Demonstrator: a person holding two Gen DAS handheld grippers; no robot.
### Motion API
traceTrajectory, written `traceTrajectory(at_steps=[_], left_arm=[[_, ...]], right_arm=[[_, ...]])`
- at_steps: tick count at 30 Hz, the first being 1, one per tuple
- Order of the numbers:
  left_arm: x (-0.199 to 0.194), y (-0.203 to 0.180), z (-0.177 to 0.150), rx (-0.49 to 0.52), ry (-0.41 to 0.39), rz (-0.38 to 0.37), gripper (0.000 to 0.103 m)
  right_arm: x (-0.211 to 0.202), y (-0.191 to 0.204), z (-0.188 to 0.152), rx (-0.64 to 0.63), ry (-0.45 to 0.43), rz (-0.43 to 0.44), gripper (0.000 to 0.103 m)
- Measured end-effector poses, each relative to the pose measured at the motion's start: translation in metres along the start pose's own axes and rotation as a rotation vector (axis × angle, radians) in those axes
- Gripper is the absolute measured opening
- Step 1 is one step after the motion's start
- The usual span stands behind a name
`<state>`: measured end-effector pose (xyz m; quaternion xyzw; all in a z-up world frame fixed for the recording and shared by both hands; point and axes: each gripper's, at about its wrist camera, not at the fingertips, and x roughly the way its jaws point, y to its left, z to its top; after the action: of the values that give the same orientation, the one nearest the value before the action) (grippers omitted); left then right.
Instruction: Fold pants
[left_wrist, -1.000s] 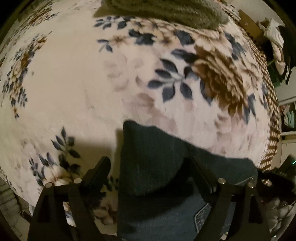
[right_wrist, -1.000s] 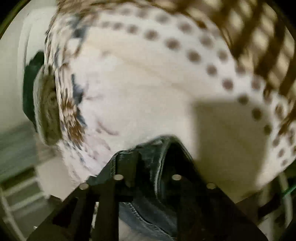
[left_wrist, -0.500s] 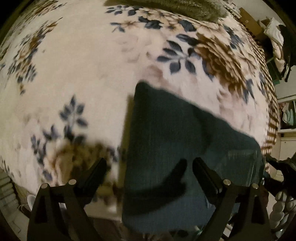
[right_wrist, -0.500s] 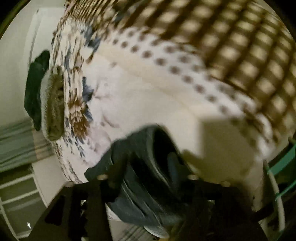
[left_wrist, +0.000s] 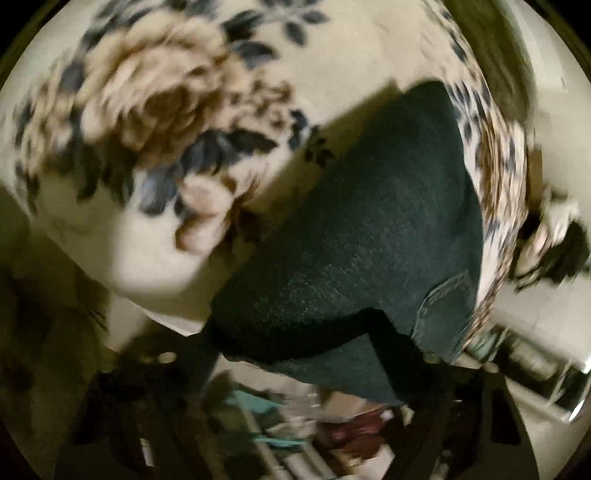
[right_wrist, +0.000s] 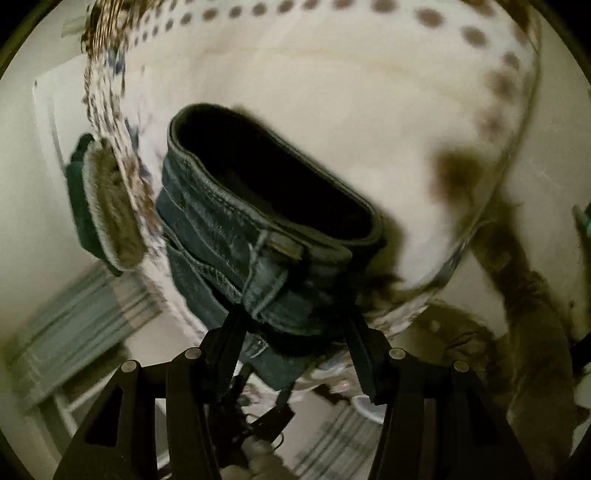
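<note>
Two grippers work on one pair of pants, and the pants lie at the near edge of the bed, on the flowered blanket, with some cloth hanging over that edge.

Your right gripper has its two fingers spread apart, one on each side of the waistband. I cannot tell if they pinch the cloth or only stand beside it. Your left gripper is dark and blurry. Its fingers sit apart, with the folded dark cloth lying between and over them. I cannot tell if it grips.

I think you are tidying the folded pile. To do it well, get both layers of the waistband into the right fingers before you pull. Keep both grippers level so the fold stays square. Slide the pile away from the near edge, so it does not slip off the bed. Move slowly; the left view is smeared, so you may be swinging fast.

Now look at what differs from a second ago. Back then the right fingers were close together, with the waistband bunched up on top of them. Now they are wider and the waistband stands open like a ring. In the left view the pants fill more of the picture, and the view has tilted over.
</note>
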<state>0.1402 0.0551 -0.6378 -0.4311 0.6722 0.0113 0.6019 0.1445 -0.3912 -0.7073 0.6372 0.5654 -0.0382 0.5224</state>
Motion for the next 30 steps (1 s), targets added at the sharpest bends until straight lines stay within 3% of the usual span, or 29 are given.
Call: traceTrajectory(at_steps=[3, 4, 5, 8, 14, 15, 18, 22, 25, 28, 30], left_arm=[[0.001, 0.011, -0.002, -0.081, -0.013, -0.072, 0.052], [0.001, 0.012, -0.002, -0.093, -0.021, -0.09, 0.045], [0.0, 0.014, -0.004, -0.103, -0.032, -0.115, 0.031], [-0.008, 0.013, -0.011, -0.107, -0.071, -0.183, 0.019], [-0.013, 0.034, -0.006, -0.099, -0.054, -0.169, 0.019], [-0.015, 0.034, -0.005, -0.102, -0.045, -0.168, 0.023], [-0.028, 0.04, -0.009, -0.195, -0.022, -0.173, 0.028], [-0.026, 0.04, -0.023, -0.28, -0.001, -0.236, 0.037], [-0.01, 0.039, -0.024, -0.341, -0.001, -0.275, 0.037], [0.0, 0.041, -0.029, -0.407, -0.021, -0.377, 0.033], [0.003, 0.039, -0.034, -0.424, -0.031, -0.459, 0.027]], right_arm=[[0.004, 0.012, -0.002, -0.04, -0.018, -0.047, 0.051], [0.004, 0.015, -0.003, -0.058, -0.026, -0.077, 0.043], [0.004, 0.018, -0.005, -0.073, -0.038, -0.105, 0.036], [-0.003, 0.027, -0.013, -0.107, -0.082, -0.127, 0.021], [-0.004, 0.019, -0.01, -0.097, -0.08, -0.165, 0.019], [-0.003, 0.021, -0.008, -0.109, -0.07, -0.171, 0.021], [-0.011, 0.025, -0.01, -0.126, -0.046, -0.182, 0.034], [-0.01, 0.028, -0.018, -0.111, -0.015, -0.164, 0.035], [0.002, 0.025, -0.021, -0.074, -0.014, -0.149, 0.035], [0.004, 0.025, -0.025, -0.073, -0.064, -0.157, 0.016], [0.001, 0.029, -0.03, -0.121, -0.077, -0.171, 0.014]])
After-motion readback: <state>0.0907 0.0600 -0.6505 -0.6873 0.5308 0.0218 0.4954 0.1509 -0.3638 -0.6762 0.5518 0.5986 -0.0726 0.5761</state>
